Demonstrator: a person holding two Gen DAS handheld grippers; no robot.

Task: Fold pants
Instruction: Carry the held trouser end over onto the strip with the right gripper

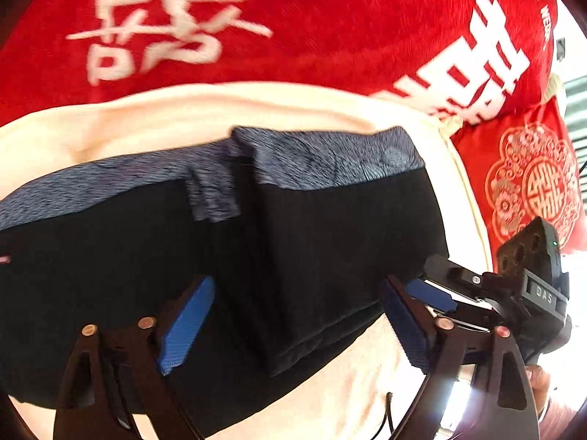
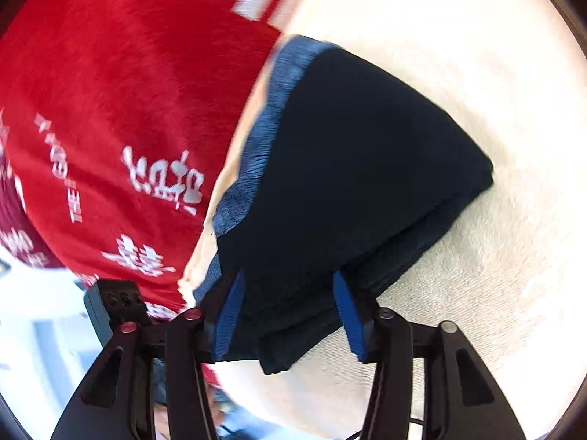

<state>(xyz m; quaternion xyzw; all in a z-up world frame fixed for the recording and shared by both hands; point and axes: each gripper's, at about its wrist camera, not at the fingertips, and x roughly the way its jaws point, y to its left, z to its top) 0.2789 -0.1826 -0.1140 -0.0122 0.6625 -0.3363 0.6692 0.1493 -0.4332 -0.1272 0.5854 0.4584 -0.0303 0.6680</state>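
Dark folded pants (image 1: pixel 312 238) with a grey-blue waistband (image 1: pixel 323 157) lie on a cream sheet (image 1: pixel 220 110). My left gripper (image 1: pixel 295 326) hangs over the near edge of the pants. It is open, with its blue pads wide apart and the cloth under the gap. At the right end of the pants, my right gripper (image 1: pixel 422 275) comes in from the side. In the right wrist view, the right gripper (image 2: pixel 288 315) straddles the near corner of the pants (image 2: pixel 348 165). The layered stack fills the space between its pads, and I see no squeeze on it.
A red blanket (image 1: pixel 293 18) with white characters lies beyond the pants and shows again in the right wrist view (image 2: pixel 110 91). A red patterned pillow (image 1: pixel 532 183) sits at the far right. A person's hand (image 1: pixel 539 377) holds the right gripper. The cream sheet (image 2: pixel 477 73) spreads right of the pants.
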